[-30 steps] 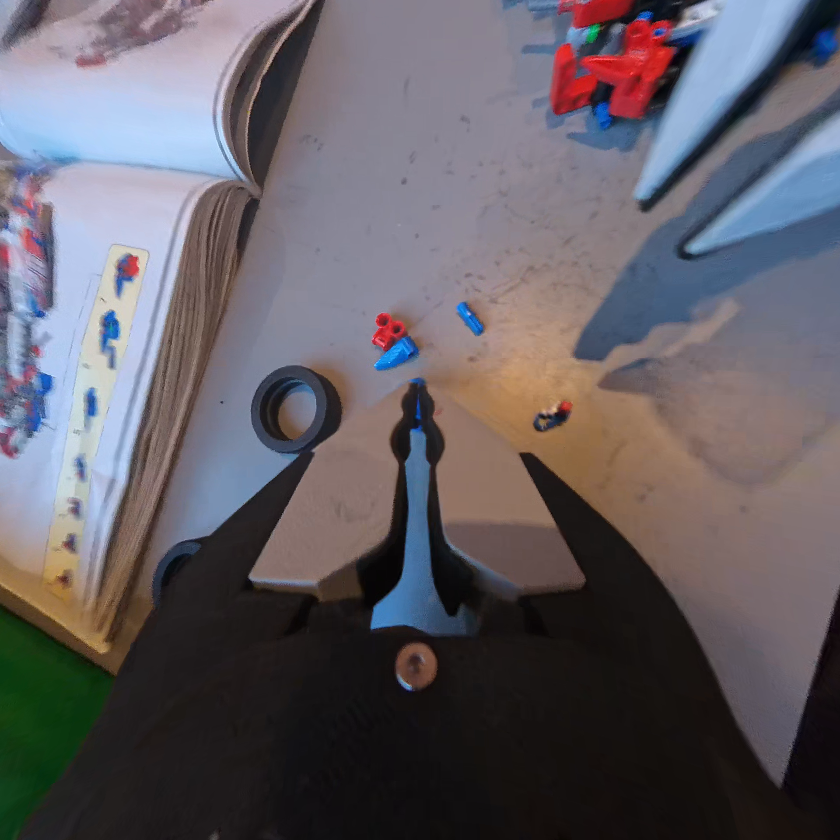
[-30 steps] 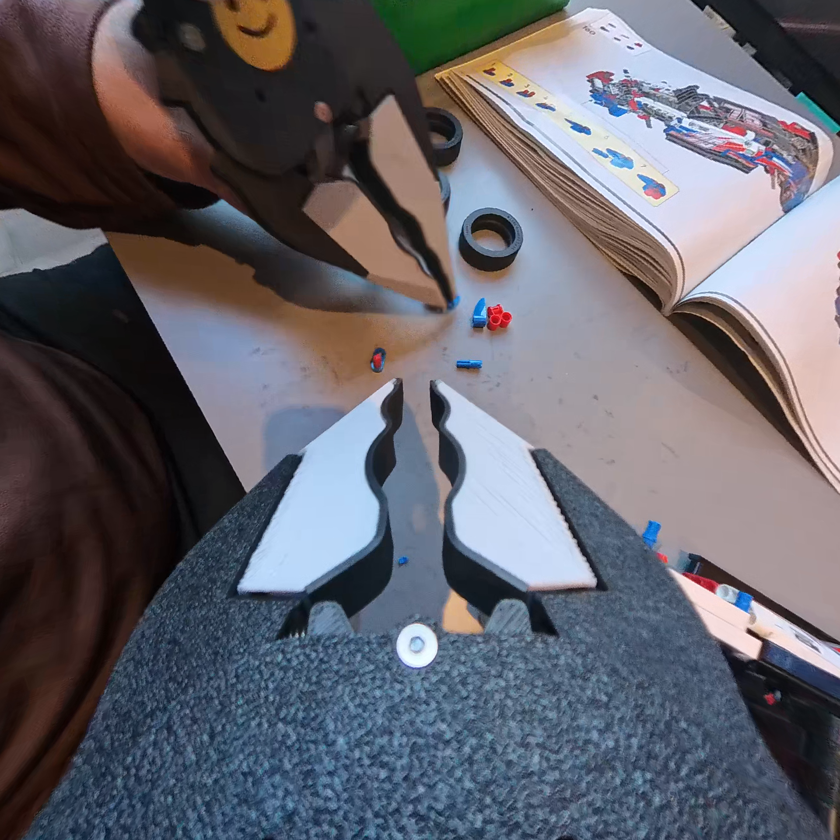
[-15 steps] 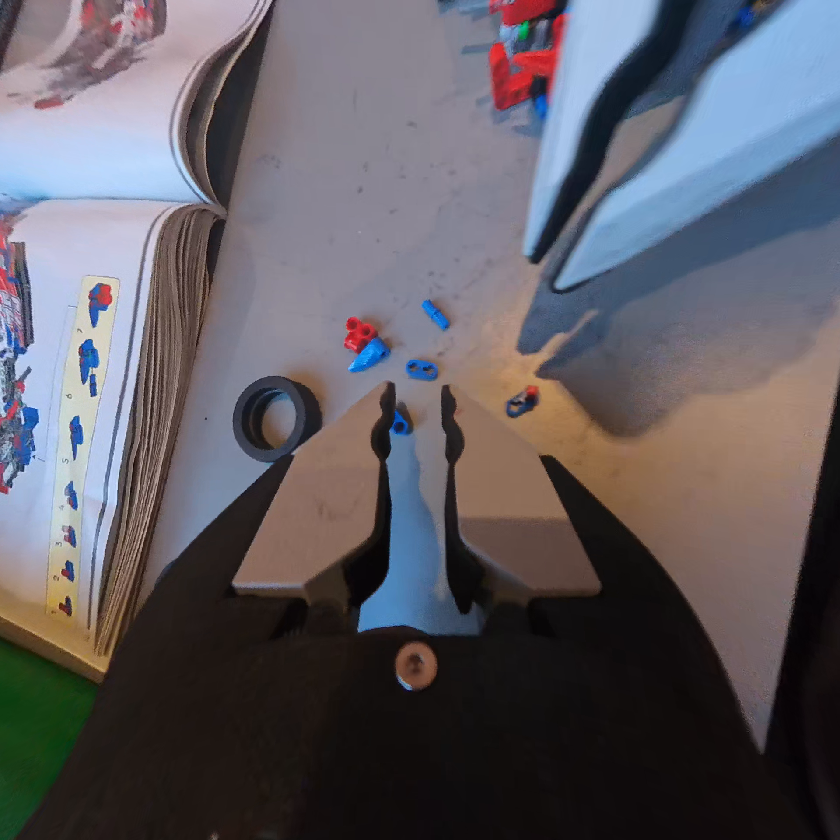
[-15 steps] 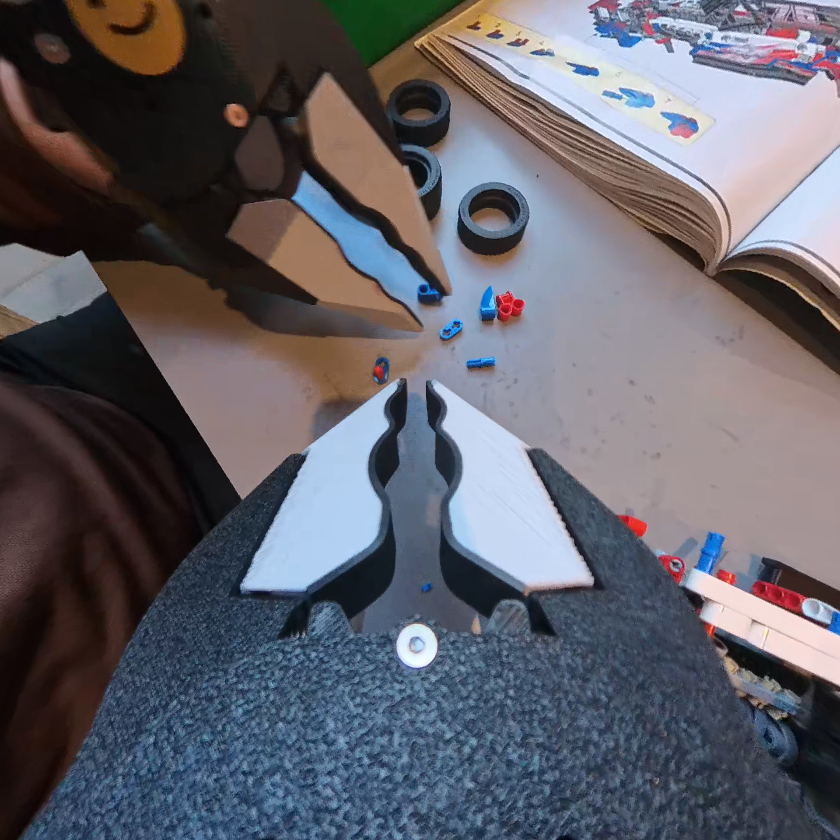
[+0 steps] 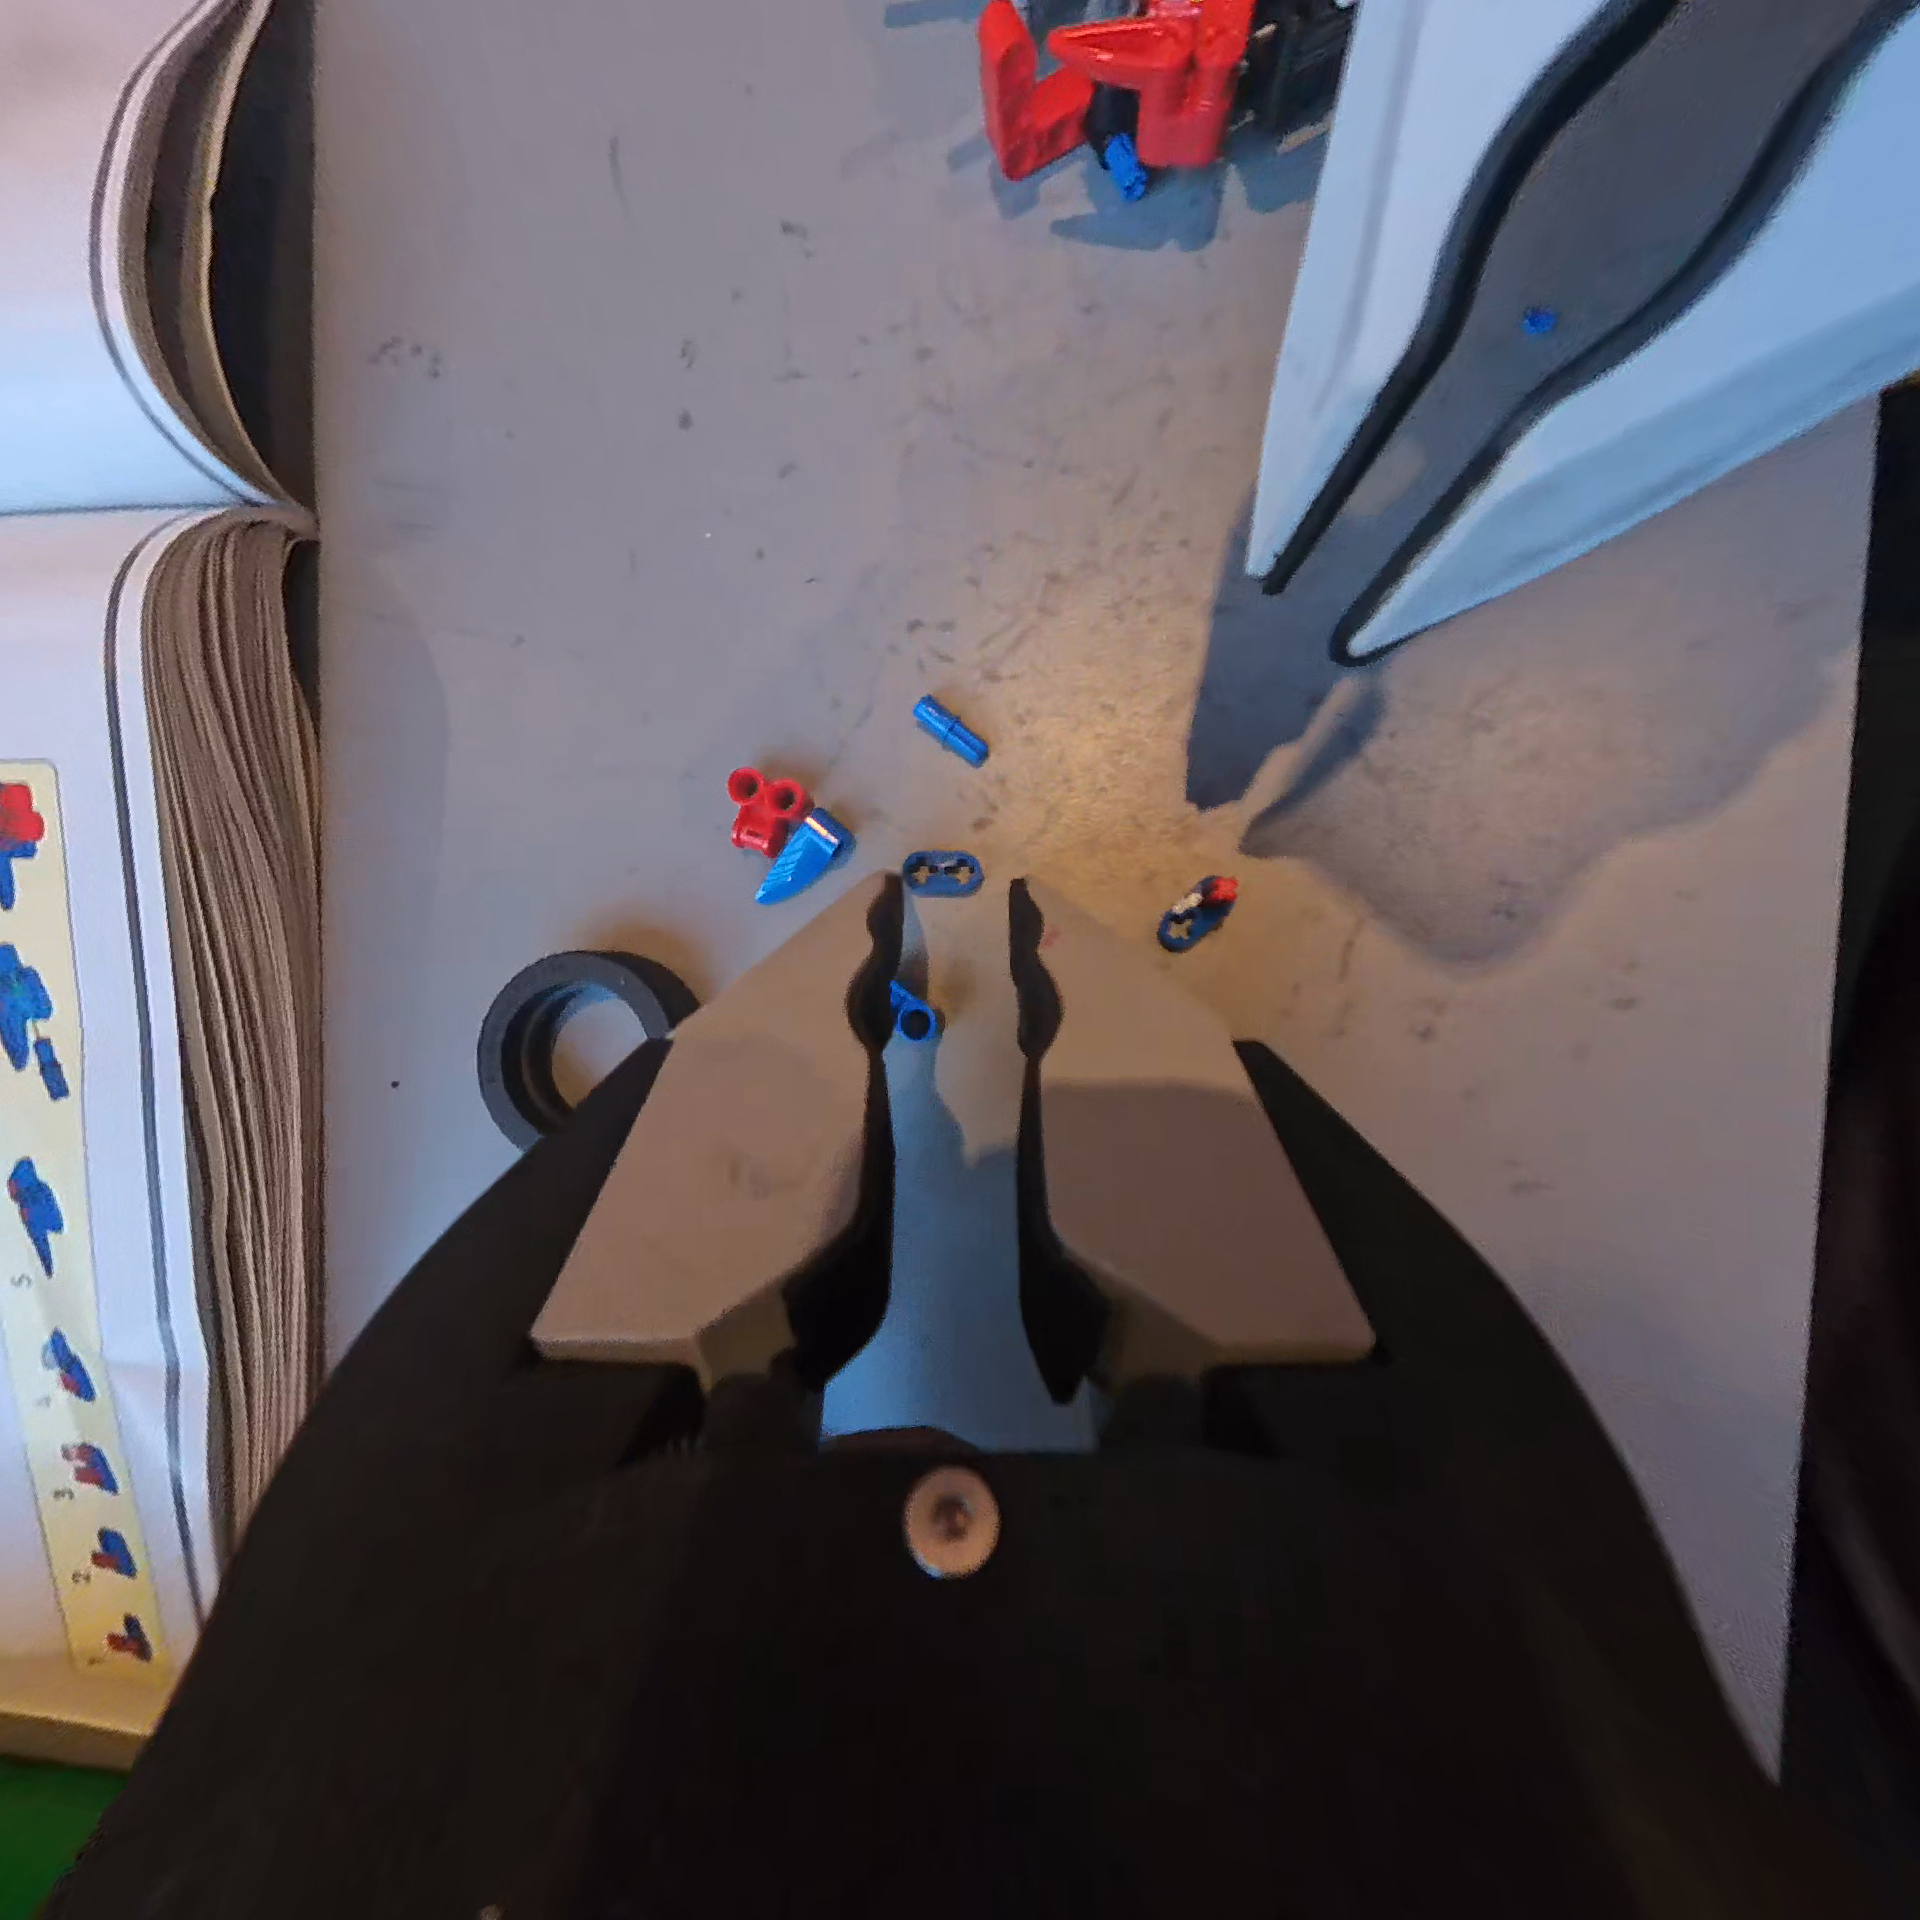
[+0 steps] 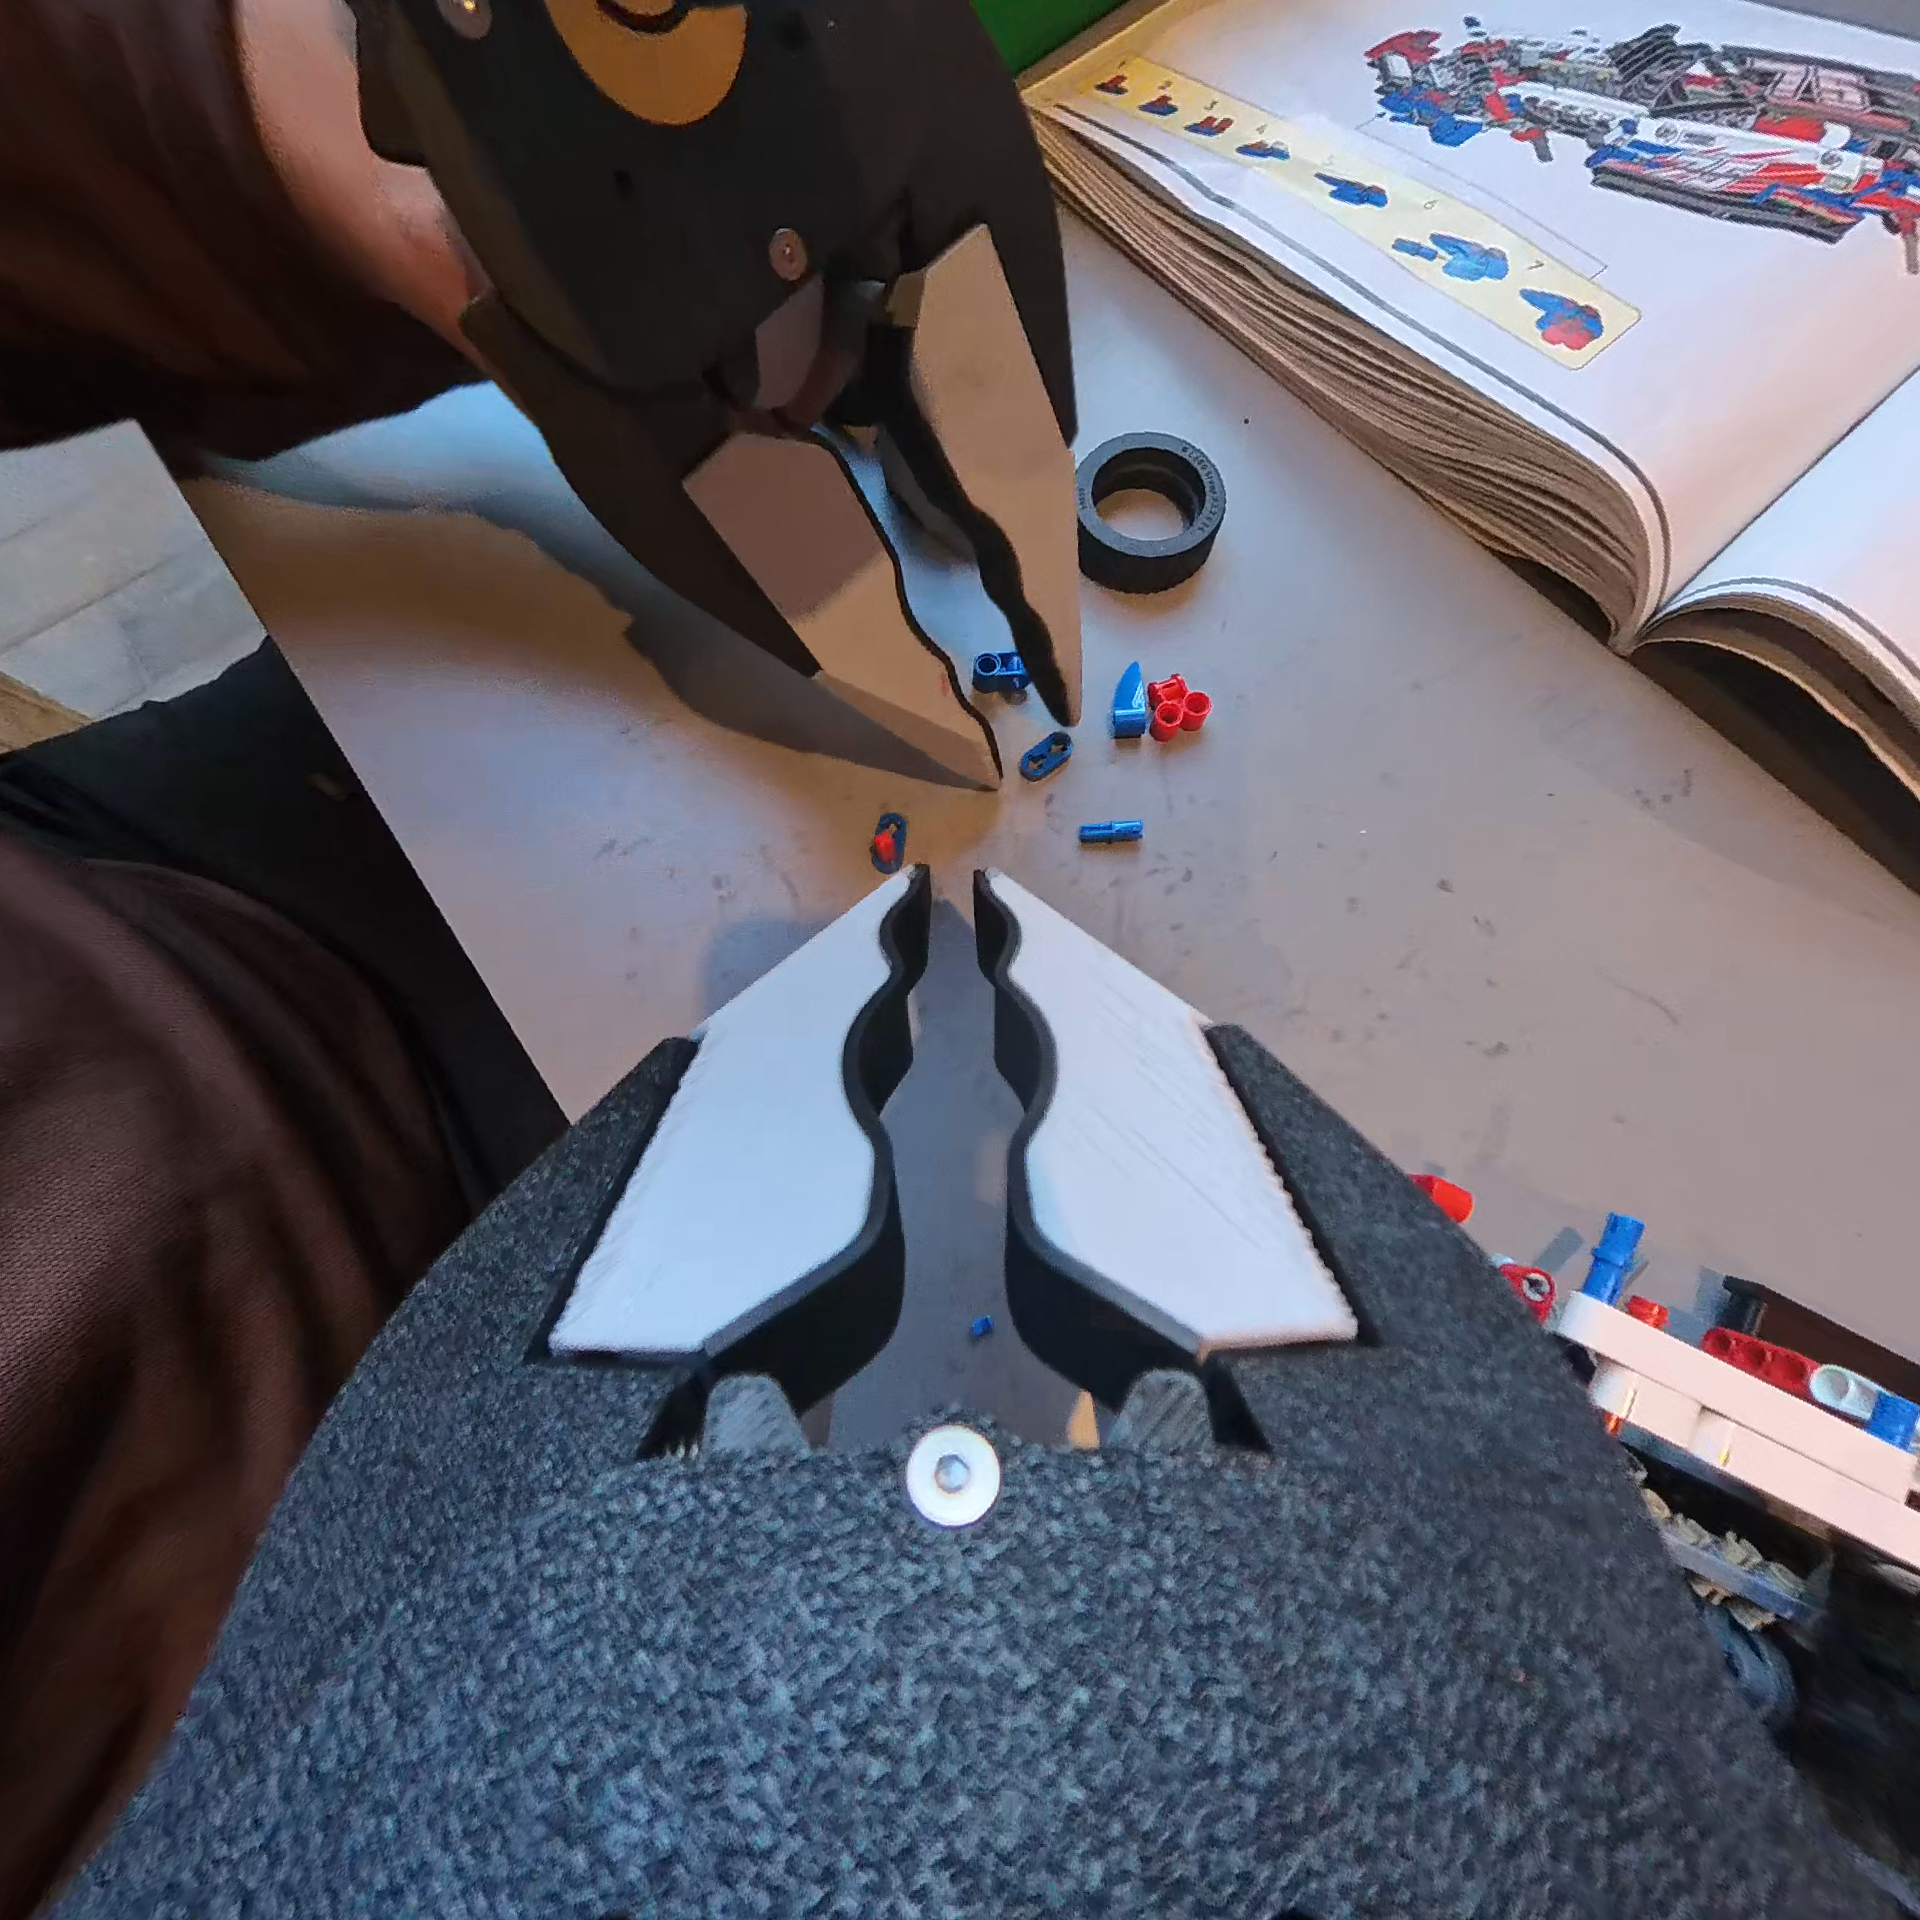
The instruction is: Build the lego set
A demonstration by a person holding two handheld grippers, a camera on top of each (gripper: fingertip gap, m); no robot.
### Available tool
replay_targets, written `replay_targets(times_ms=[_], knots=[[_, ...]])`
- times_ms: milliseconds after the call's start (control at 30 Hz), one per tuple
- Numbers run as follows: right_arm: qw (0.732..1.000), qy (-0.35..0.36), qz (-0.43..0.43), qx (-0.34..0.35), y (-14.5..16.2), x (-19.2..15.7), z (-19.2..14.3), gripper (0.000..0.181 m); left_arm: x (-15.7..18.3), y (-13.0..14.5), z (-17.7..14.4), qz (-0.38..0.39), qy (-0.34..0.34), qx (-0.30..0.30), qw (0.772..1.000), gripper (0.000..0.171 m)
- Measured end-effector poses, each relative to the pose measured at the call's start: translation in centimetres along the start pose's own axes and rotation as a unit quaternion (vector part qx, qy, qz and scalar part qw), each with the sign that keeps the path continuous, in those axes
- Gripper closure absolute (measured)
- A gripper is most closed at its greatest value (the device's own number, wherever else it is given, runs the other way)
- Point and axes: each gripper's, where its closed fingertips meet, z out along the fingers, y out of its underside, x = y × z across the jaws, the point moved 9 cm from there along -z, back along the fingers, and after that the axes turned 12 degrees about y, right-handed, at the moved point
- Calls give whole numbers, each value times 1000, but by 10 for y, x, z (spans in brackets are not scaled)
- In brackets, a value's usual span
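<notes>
The left gripper (image 5: 951, 883) is held with its jaws parted above the grey table (image 5: 644, 436), nothing clamped. A small blue connector (image 5: 914, 1013) is seen on the table between its fingers, close to the left one. A blue 2-hole link (image 5: 942, 871) lies just beyond the tips at 12 o'clock. At 10 o'clock a red connector (image 5: 764, 810) touches a blue curved slope (image 5: 803, 857); a blue pin (image 5: 950, 730) lies farther at 12 o'clock, and a blue-and-red piece (image 5: 1195, 914) at 3 o'clock. The right gripper (image 6: 948, 878) is slightly parted and empty. A black tyre (image 6: 1148, 514) sits near the open instruction book (image 6: 1558, 343). The partly built model (image 6: 1714, 1382) stands at 4 o'clock in the right wrist view.
</notes>
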Motion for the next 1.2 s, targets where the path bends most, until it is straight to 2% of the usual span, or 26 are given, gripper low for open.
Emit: replay_targets(times_ms=[100,233,367,467,633,833,900,1000,1200], knots=[[1000,0,0,-1,0,1,-1,173,-3,-2,1,7,16,-5,1000,156],[1000,2,4,-2,2,4,-3,173,-8,-5,1,11,24,-14,1000,150],[1000,0,6,-3,2,5,-4,173,-8,-5,2,9,53,-13,998,160],[1000,-3,4,-7,3,5,-3,173,-5,-6,3,-1,60,-11,998,160],[1000,-8,13,-26,8,6,1,173,12,-15,8,-56,87,-8,995,158],[998,11,8,-66,17,5,7,173,18,-27,0,-111,133,47,984,145],[997,15,5,-71,19,3,8,173,19,-25,-9,-121,145,62,980,143],[997,22,0,-74,19,0,8,173,16,-15,-22,-118,119,72,983,143],[997,21,18,-67,15,-6,20,171,24,5,-19,-60,93,36,993,147]])
